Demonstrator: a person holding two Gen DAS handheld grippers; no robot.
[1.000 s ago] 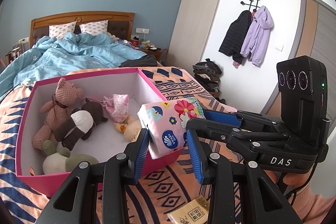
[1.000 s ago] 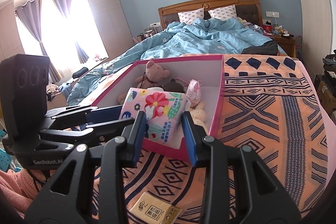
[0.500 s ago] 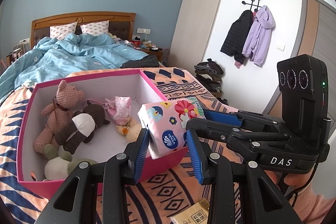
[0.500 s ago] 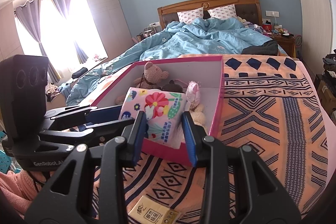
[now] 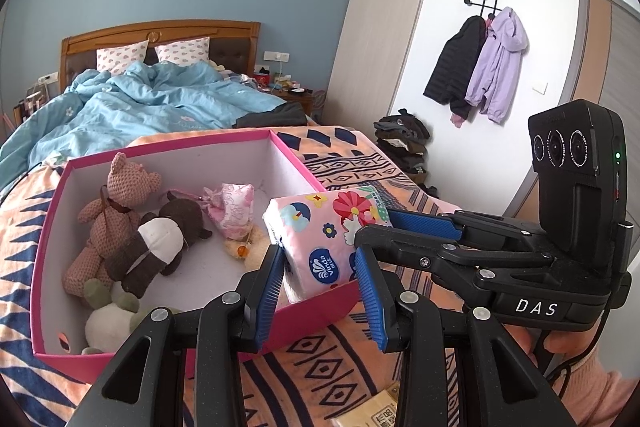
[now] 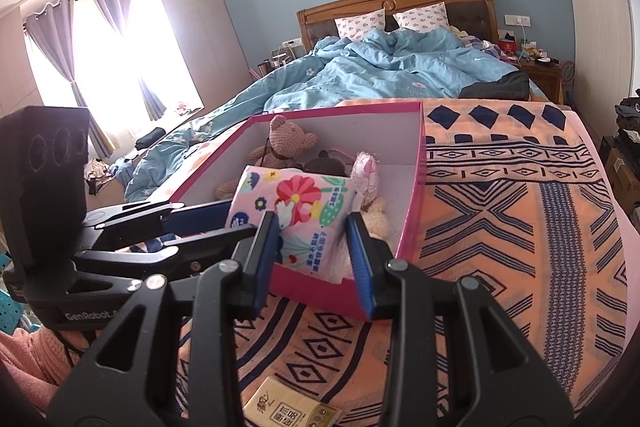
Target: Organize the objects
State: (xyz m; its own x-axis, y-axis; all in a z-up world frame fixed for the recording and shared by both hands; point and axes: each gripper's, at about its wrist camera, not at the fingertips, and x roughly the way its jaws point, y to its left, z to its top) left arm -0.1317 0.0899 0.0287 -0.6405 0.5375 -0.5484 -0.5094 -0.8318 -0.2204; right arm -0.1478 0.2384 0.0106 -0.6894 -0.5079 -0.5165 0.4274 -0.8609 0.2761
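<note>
A pink flowered tissue pack (image 5: 320, 235) is held by both grippers over the near right corner of the pink box (image 5: 168, 151). My left gripper (image 5: 320, 267) is shut on its near end. My right gripper (image 6: 312, 239) is shut on its other end, and its blue fingers (image 5: 424, 223) reach in from the right in the left wrist view. The pack (image 6: 296, 203) hangs over the box's (image 6: 416, 199) front rim. Inside lie a knitted bear (image 5: 116, 203), a brown and white plush (image 5: 160, 247), a green and white plush (image 5: 108, 315), a pink pouch (image 5: 232, 203) and a yellow toy (image 5: 248, 251).
The box sits on an orange and navy patterned blanket (image 6: 520, 227). A yellow packet (image 6: 292, 407) lies on the blanket below the grippers. The bed with a blue duvet (image 6: 392, 71) is behind. Coats (image 5: 480, 63) hang on the right wall above a clothes pile (image 5: 404, 139).
Both grippers have carried the tissue pack slightly forward over the box's rim. The grip on the pack has not changed.
</note>
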